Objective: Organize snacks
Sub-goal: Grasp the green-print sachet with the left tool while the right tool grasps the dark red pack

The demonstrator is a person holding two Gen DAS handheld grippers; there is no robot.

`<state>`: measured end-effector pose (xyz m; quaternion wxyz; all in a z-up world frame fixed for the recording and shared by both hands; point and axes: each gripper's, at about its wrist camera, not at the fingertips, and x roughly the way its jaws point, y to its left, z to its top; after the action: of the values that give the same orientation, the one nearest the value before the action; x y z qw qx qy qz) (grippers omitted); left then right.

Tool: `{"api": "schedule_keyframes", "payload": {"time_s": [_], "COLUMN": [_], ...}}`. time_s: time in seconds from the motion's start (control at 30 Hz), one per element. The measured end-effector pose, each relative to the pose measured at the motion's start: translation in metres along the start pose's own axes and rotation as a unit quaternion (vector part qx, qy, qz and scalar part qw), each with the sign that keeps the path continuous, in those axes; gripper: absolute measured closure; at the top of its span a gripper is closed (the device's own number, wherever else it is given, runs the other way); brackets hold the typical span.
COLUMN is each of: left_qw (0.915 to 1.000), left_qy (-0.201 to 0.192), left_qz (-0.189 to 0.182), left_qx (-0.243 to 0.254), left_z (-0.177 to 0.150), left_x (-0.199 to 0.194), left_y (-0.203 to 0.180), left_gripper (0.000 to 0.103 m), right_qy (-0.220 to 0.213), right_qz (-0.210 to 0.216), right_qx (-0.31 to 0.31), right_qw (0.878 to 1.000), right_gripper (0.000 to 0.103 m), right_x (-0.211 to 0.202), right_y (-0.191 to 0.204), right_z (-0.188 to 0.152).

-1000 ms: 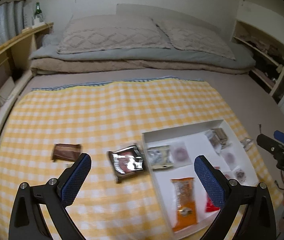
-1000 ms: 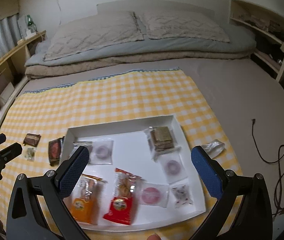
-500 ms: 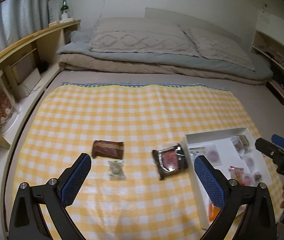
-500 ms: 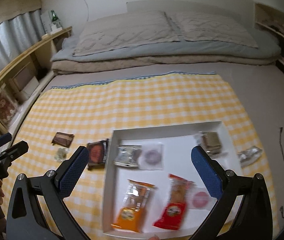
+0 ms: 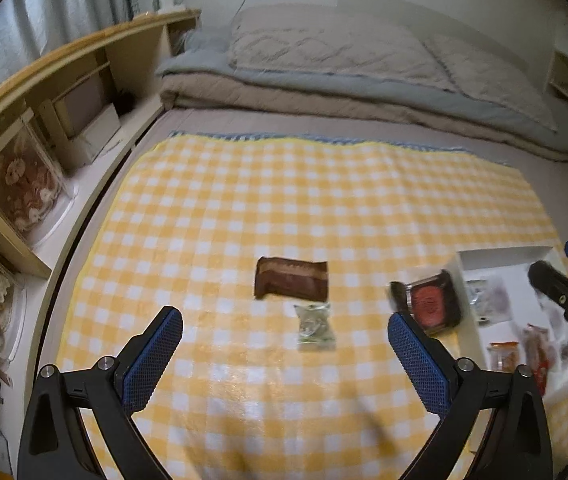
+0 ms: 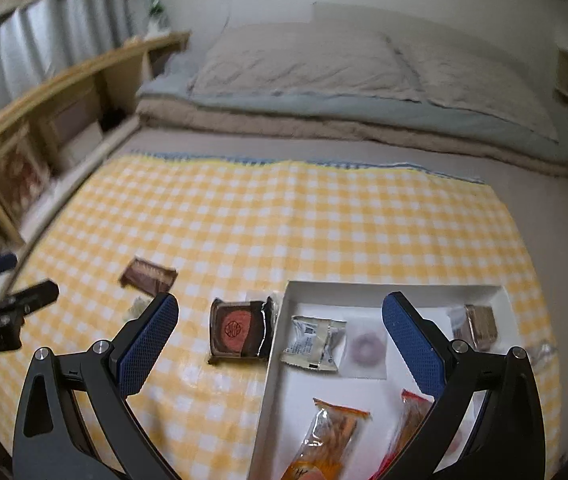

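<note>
On the checked cloth [image 5: 244,208], brown packet [image 5: 291,283] lies beyond left hand-held gripper [image 5: 284,344].

Black left gripper [image 5: 282,330], right gripper [image 6: 280,310]: blue textured pads, silver screws

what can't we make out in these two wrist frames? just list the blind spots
- Small clear packet: right wrist view, mostly behind a gripper finger; contents unreadable in either view.
- Red snack bag: right wrist view, overlapped by the other finger and cut off by the bottom edge.
- White tray: left wrist view, contents blurred, far side behind the right gripper.
- Brown wrapper: print too soft to read.
</note>
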<state>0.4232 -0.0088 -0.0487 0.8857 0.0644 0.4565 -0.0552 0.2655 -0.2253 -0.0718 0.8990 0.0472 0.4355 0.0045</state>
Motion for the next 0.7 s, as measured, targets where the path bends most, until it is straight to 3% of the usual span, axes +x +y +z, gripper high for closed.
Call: {"api": "schedule_keyframes", "payload": {"time_s": [0.07,0.13,0.2,0.23,0.3,0.33,0.37,0.57,0.7], "left_qw": [0.9999,0.999,0.9977,0.997,0.9948,0.9938,0.9922,0.985,0.9828], "left_qy": [0.014,0.036,0.055,0.062,0.08,0.088,0.1,0.15,0.171], "left_qz": [-0.005,-0.021,-0.033,-0.038,-0.051,-0.055,-0.058,-0.071,-0.068], "left_qx": [-0.005,-0.014,-0.022,-0.026,-0.037,-0.041,-0.045,-0.049,-0.017], "left_z": [0.007,0.012,0.018,0.02,0.025,0.027,0.028,0.031,0.027], "left_x": [0.017,0.036,0.055,0.065,0.085,0.094,0.106,0.163,0.189], "left_y": [0.001,0.002,0.003,0.006,0.009,0.013,0.015,0.011,-0.006], "left_gripper": [0.021,0.029,0.041,0.044,0.054,0.056,0.058,0.059,0.059], "right_qy": [0.03,0.049,0.06,0.072,0.089,0.094,0.099,0.131,0.147], "right_qz": [0.008,-0.002,-0.009,-0.011,-0.007,-0.001,-0.001,-0.008,-0.021], "right_qx": [-0.012,-0.017,-0.037,-0.044,-0.05,-0.052,-0.052,-0.084,-0.106], "right_qw": [0.999,0.999,0.997,0.996,0.995,0.994,0.994,0.988,0.983], "right_gripper": [0.0,0.006,0.052,0.061,0.088,0.095,0.099,0.1,0.1], "right_x": [0.02,0.039,0.054,0.064,0.078,0.085,0.091,0.132,0.156], "right_y": [0.005,0.007,0.011,0.013,0.012,0.012,0.012,0.021,0.024], "right_z": [0.003,0.007,0.01,0.012,0.014,0.015,0.016,0.017,0.014]}}
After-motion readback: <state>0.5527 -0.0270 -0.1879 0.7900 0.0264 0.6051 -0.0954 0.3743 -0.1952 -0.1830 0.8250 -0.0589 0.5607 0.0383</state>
